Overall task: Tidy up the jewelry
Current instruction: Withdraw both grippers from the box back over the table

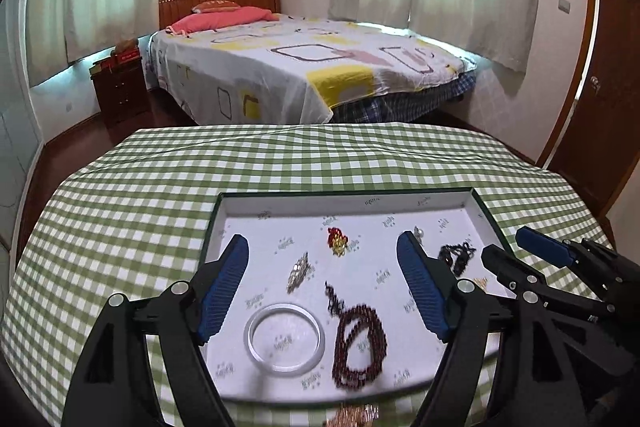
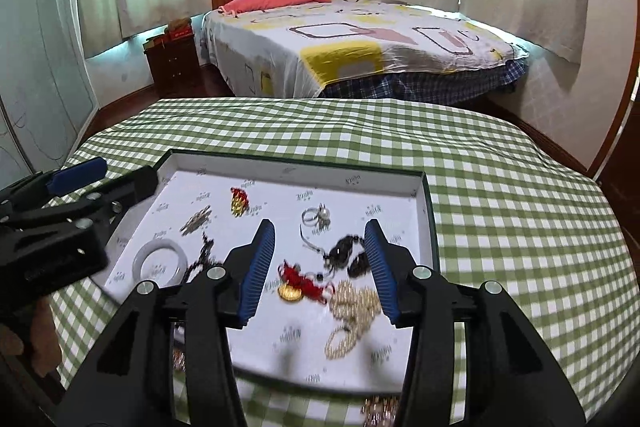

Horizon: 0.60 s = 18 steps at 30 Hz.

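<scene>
A shallow white tray (image 1: 280,201) sits on a green-checked bench (image 1: 140,195), its near edge close to the bench's near edge. Inside lie a clear bangle (image 1: 284,339), dark red beads (image 1: 360,347) and a pearl strand (image 2: 354,311). Left claw (image 1: 322,283) and right claw (image 2: 320,263) hang above it, fingers apart, gripping nothing. Open cloth stretches beyond, right.

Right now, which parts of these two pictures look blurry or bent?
Left wrist view: the dark red bead necklace and clear bangle are smeared, and the bed bows from fisheye.
Right wrist view: the pearl necklace is soft, and the box edges curve.
</scene>
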Motion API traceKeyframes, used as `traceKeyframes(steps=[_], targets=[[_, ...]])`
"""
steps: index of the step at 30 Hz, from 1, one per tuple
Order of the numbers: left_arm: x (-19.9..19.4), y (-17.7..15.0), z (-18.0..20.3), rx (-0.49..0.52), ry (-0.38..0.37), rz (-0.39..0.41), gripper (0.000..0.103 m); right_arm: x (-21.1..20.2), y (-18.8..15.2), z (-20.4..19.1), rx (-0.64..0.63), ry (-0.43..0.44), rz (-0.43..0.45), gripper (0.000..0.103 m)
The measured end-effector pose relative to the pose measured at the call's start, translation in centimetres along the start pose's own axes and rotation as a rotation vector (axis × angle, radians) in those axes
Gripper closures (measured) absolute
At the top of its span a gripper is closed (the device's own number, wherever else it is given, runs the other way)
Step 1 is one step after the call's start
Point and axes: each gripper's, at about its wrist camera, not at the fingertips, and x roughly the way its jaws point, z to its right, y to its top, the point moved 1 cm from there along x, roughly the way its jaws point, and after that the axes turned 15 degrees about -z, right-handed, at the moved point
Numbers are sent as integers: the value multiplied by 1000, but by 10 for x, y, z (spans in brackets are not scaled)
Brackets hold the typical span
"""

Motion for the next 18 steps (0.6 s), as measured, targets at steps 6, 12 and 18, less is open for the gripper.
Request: traceKeyframes(steps=[6, 12, 18], targets=[[-19, -28, -4, 5, 1, 29, 29, -12, -28, -2, 13, 8, -8, 57], [-28, -58, -4, 3, 9, 41, 29, -18, -58, -1, 36, 18, -11, 57], [-18, -89, -8, -8, 20, 6, 29, -17, -92, 1, 60, 22, -36, 57]])
